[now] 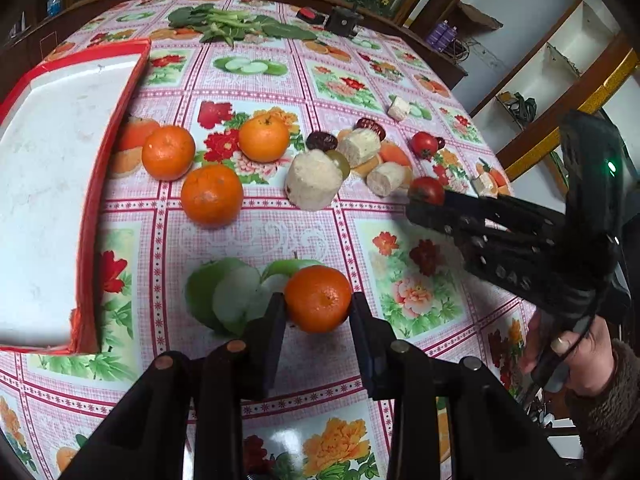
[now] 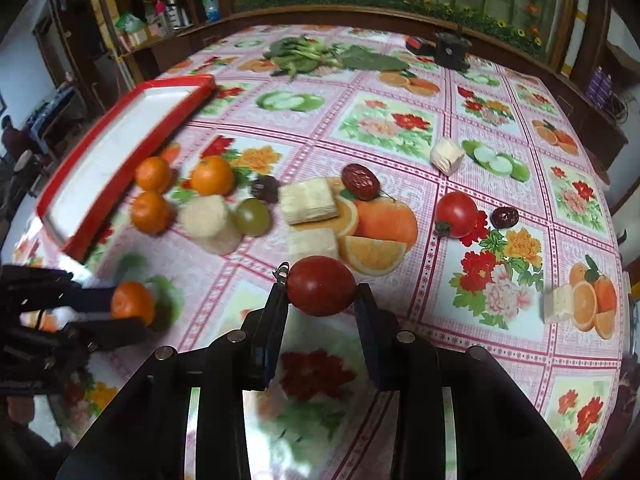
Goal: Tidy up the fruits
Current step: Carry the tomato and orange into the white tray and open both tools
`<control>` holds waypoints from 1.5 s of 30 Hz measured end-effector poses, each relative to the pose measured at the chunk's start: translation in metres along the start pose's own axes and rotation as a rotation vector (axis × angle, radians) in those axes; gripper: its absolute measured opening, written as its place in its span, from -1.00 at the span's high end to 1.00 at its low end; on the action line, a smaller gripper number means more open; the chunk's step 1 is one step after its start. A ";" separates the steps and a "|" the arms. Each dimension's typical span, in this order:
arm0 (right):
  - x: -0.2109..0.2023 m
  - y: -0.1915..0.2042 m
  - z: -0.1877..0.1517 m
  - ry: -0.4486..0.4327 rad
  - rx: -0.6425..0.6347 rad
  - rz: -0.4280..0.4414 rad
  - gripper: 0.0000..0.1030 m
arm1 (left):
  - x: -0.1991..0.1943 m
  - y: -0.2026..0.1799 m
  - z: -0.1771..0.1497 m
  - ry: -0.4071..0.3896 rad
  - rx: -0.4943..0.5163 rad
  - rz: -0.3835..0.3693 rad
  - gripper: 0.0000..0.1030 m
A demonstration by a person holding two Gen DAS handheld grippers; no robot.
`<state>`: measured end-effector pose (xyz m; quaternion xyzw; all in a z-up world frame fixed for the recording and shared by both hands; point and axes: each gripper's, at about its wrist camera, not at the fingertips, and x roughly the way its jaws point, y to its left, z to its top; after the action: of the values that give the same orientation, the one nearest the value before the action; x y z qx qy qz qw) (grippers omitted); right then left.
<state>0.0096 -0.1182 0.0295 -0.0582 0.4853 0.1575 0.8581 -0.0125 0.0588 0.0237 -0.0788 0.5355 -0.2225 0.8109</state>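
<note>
My left gripper (image 1: 318,314) is shut on an orange tangerine (image 1: 318,298), low over the flowered tablecloth. It also shows at the left of the right wrist view as the left gripper (image 2: 120,314) holding the tangerine (image 2: 132,302). A dark red tomato (image 2: 322,286) sits pinched between both pads of my right gripper (image 2: 322,300), which is shut on it. From the left wrist view the right gripper (image 1: 420,204) reaches in from the right with the tomato (image 1: 426,190) at its tip. Three loose tangerines (image 1: 212,194) lie beside a red tray (image 1: 116,128) with a white floor.
A second tomato (image 2: 456,214), dark dates (image 2: 360,176), a green grape (image 2: 252,216) and several white chunks (image 2: 306,200) are scattered mid-table. Leafy greens (image 1: 236,24) and a black device (image 1: 344,20) lie at the far edge. A person's hand (image 1: 580,360) holds the right gripper.
</note>
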 end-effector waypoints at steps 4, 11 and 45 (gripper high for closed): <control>-0.013 0.016 0.003 -0.012 -0.026 0.038 0.35 | -0.012 0.002 0.004 -0.034 -0.003 -0.008 0.32; -0.010 0.064 0.032 -0.031 -0.096 0.140 0.35 | -0.038 0.029 0.010 -0.097 -0.069 0.018 0.32; 0.075 0.247 0.078 0.129 -0.343 0.355 0.21 | -0.093 0.206 -0.011 -0.153 -0.365 0.361 0.26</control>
<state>0.0286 0.1506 0.0197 -0.1270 0.5080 0.3817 0.7617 0.0045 0.2845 0.0209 -0.1434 0.5094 0.0327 0.8479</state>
